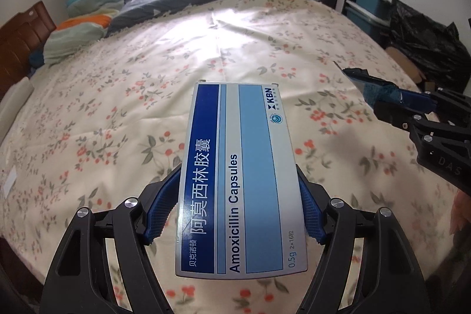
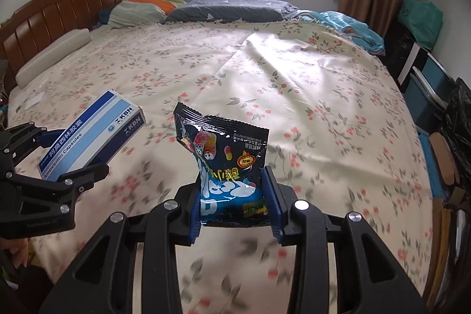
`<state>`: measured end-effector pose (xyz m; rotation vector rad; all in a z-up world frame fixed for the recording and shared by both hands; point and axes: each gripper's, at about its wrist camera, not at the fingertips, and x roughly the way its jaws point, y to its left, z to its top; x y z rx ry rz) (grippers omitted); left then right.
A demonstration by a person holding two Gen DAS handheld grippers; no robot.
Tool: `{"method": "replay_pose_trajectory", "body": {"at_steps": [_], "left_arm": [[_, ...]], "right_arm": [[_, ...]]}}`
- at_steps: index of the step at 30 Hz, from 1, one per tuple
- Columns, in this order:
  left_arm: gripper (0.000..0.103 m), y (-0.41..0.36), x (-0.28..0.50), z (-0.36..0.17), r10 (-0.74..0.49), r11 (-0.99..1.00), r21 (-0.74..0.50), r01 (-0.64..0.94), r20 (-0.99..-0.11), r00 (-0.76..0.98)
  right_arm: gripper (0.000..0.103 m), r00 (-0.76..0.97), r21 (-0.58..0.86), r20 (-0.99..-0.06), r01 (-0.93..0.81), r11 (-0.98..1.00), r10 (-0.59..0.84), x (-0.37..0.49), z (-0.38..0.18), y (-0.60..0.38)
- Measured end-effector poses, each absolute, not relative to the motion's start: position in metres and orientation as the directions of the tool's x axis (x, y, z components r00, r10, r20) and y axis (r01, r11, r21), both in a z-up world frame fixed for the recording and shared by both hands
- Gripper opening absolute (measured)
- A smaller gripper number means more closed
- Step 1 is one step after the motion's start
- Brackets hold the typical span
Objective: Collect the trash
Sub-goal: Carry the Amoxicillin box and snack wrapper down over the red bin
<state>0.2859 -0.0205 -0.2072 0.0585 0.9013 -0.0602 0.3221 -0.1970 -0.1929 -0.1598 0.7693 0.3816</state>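
Gripping a medicine box (image 1: 240, 178) between the left gripper (image 1: 240, 206) pads, reading "Amoxicillin Capsules", "KBN", "0.5g", pinching a dark candy wrapper (image 2: 228, 164) upright in the right gripper (image 2: 234, 202), both hanging above the floral bedspread (image 2: 294, 84).

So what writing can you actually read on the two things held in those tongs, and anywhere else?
"Amoxicillin Capsules": medicine box, along its face.
"阿莫西林胶囊": same box, dark blue band.
"KBN": box top corner and end flap.
"0.5g 2×16粒": box bottom edge.
"贝克诺顿": box, small and only just readable.
"DAS": right tongs, on the black arm.
Candy bag: large crumpled letters and small print, unreadable.
Left tongs: faint frame lettering, too blurred.
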Motion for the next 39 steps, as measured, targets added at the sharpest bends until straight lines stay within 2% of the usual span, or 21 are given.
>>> {"method": "replay_pose_trajectory", "body": {"at_steps": [11,24,32,39], "left_arm": [[0.072,-0.022,0.187,-0.171,-0.043,0.995,0.025,0.097,-0.769,0.638],[0.072,-0.025,0.069,-0.147,-0.071,0.99,0.028,0.14,-0.751,0.657],[0.072,-0.031,0.005,-0.156,-0.094,0.983,0.03,0.181,-0.763,0.639],[0.072,-0.036,-0.039,-0.186,-0.11,0.975,0.027,0.219,-0.801,0.589]], "right_arm": [[0.036,0.677,-0.004,-0.668,-0.419,0.908,0.309,0.218,-0.157,-0.212],[0.036,0.684,0.003,-0.641,-0.451,0.892,0.348,0.101,-0.142,-0.22],[0.036,0.66,0.007,-0.657,-0.478,0.878,0.364,0.037,-0.156,-0.222],[0.036,0.61,0.036,-0.701,-0.489,0.872,0.371,-0.009,-0.19,-0.223]]}}
